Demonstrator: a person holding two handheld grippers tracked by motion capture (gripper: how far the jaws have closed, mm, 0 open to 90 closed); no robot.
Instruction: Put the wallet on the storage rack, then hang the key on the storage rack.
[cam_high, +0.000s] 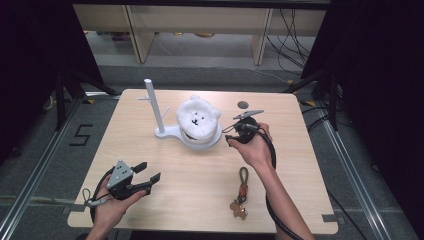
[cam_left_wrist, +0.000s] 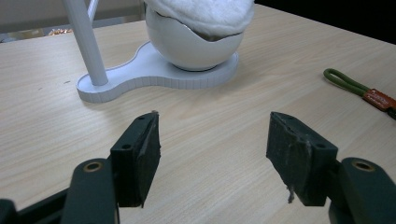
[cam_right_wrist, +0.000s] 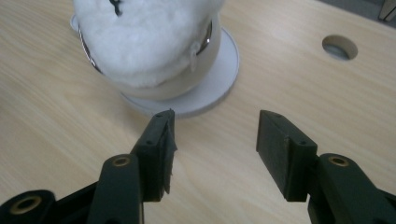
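Note:
A fluffy white plush (cam_high: 198, 116) with a small black face fills a white bowl (cam_left_wrist: 194, 44) on a white stand (cam_high: 172, 134) that also carries an upright post (cam_high: 151, 102). My right gripper (cam_high: 230, 135) hovers just right of the bowl, open, with bare table between its pads; in the right gripper view (cam_right_wrist: 212, 149) the plush (cam_right_wrist: 144, 42) lies just ahead to the left. My left gripper (cam_high: 150, 175) rests open near the front left of the table (cam_high: 150, 210), empty (cam_left_wrist: 212, 158). A keychain with a green loop (cam_high: 242, 192) lies at the front right.
A round hole (cam_high: 243, 105) is cut in the table behind the right gripper. The green loop (cam_left_wrist: 348, 84) of the keychain lies at the right in the left gripper view. Black cables trail from both grippers. Shelving legs and cables stand on the floor beyond the table.

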